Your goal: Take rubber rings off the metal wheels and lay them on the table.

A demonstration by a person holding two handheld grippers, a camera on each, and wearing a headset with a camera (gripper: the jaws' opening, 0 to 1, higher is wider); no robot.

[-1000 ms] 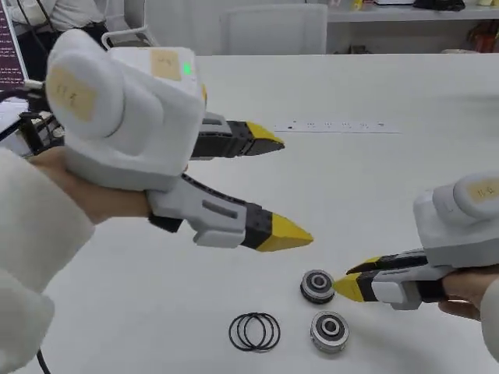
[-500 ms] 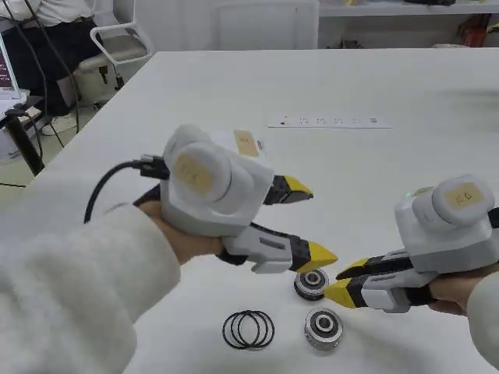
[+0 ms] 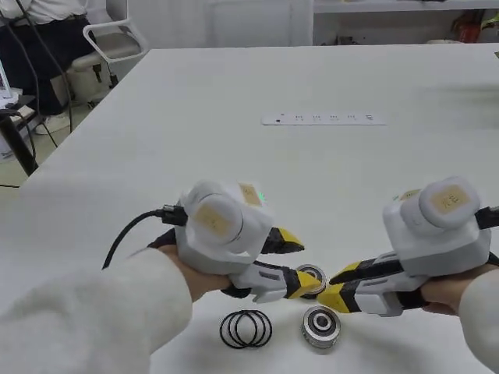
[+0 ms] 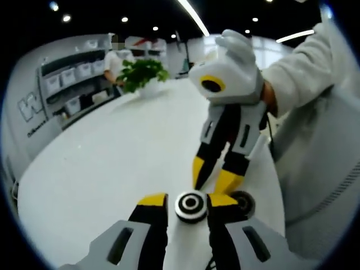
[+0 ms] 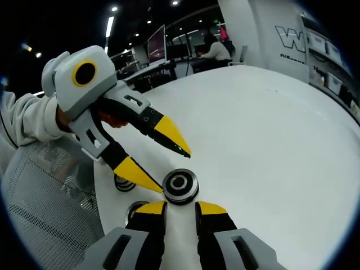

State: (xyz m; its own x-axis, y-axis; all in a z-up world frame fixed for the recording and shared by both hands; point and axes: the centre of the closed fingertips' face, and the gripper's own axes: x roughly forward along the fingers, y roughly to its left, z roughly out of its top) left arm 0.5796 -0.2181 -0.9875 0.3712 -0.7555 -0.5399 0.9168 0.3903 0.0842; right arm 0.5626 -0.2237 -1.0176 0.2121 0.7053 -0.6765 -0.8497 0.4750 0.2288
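Two metal wheels are on the table (image 3: 195,117), and I take the far wheel (image 3: 312,275) as my marker. It lies flat between my two grippers. My left gripper (image 3: 306,265) comes at it from one side with jaws spread; in the left gripper view the wheel sits right between the yellow tips, though I cannot tell whether either tip touches it. My right gripper (image 3: 326,286) faces it from the other side, jaws parted and grasping nothing, with the tips just short of the wheel's rim.

A dark band runs round that wheel's edge in the right gripper view, so I judge it has rubber yet to come off. The near wheel (image 3: 321,326), just on my side of the marker, shows a dark groove too.

Several rubber rings (image 3: 245,329) lie overlapping on the bare top, near the marker on the left gripper's side. That part looks done, so I'd say the job is partway. They sit in no tray or bin, loose on the surface. A power strip (image 3: 323,119) lies well beyond the marker.
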